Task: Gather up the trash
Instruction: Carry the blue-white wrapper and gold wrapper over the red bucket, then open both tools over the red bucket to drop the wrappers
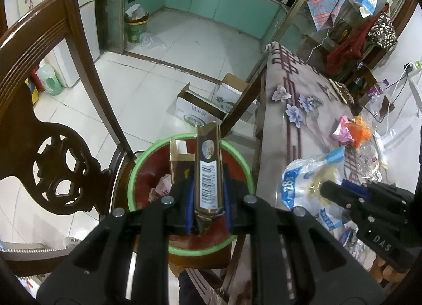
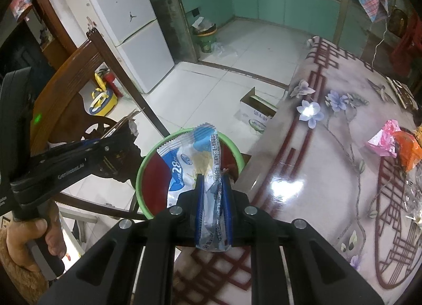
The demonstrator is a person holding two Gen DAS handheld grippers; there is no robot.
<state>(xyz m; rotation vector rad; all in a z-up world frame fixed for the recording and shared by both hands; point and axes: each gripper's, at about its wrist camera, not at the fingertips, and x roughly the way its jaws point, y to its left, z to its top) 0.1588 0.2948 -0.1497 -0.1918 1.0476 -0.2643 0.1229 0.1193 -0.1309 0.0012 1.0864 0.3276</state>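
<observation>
White floor tiles and teal kitchen cabinets fill the background behind my two grippers. My left gripper [image 1: 207,194] has its fingers [image 1: 187,199] clamped on one flattened brown carton [image 1: 208,170] with a barcode, held above one red basin with a green rim [image 1: 238,158] that sits on a wooden chair [image 1: 52,109] just beside the bench edge. My right gripper [image 2: 213,199] has its fingers [image 2: 199,199] pinched shut on one blue-and-white plastic wrapper [image 2: 190,162], hanging over the same basin near the bench's left edge. One floral-covered bench [image 2: 329,173] carries two crumpled wrappers, pink [image 2: 382,138] and orange [image 2: 407,152], toward its right edge.
</observation>
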